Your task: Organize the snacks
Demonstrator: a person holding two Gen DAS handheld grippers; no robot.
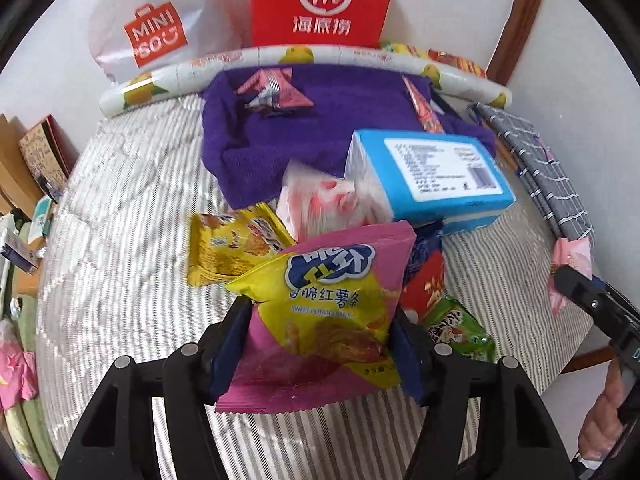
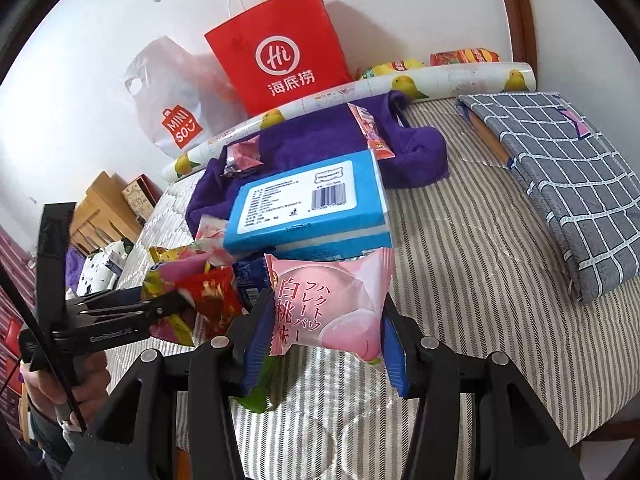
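Observation:
My left gripper (image 1: pixel 320 310) is shut on a pink and yellow sweet-potato-stick bag (image 1: pixel 332 280), with a blue pad against each side. It holds the bag over a pile of snacks on the striped bed cover (image 1: pixel 120 220). In the pile are a yellow packet (image 1: pixel 228 248), a pink-and-white packet (image 1: pixel 320 200), a red packet (image 1: pixel 424 288) and a green packet (image 1: pixel 460 332). My right gripper (image 2: pixel 326 308) is shut on a pink peach-print packet (image 2: pixel 332 300), just right of the pile. A blue tissue box (image 2: pixel 308 208) leans on the pile's far side.
A purple towel (image 1: pixel 260 148) with small red wrappers on it lies behind the box. Past it are a fruit-print roll (image 1: pixel 280 60), a red paper bag (image 1: pixel 320 0) and a white Miniso bag (image 1: pixel 152 32) against the wall. A folded grey checked cloth (image 2: pixel 560 184) lies at the right.

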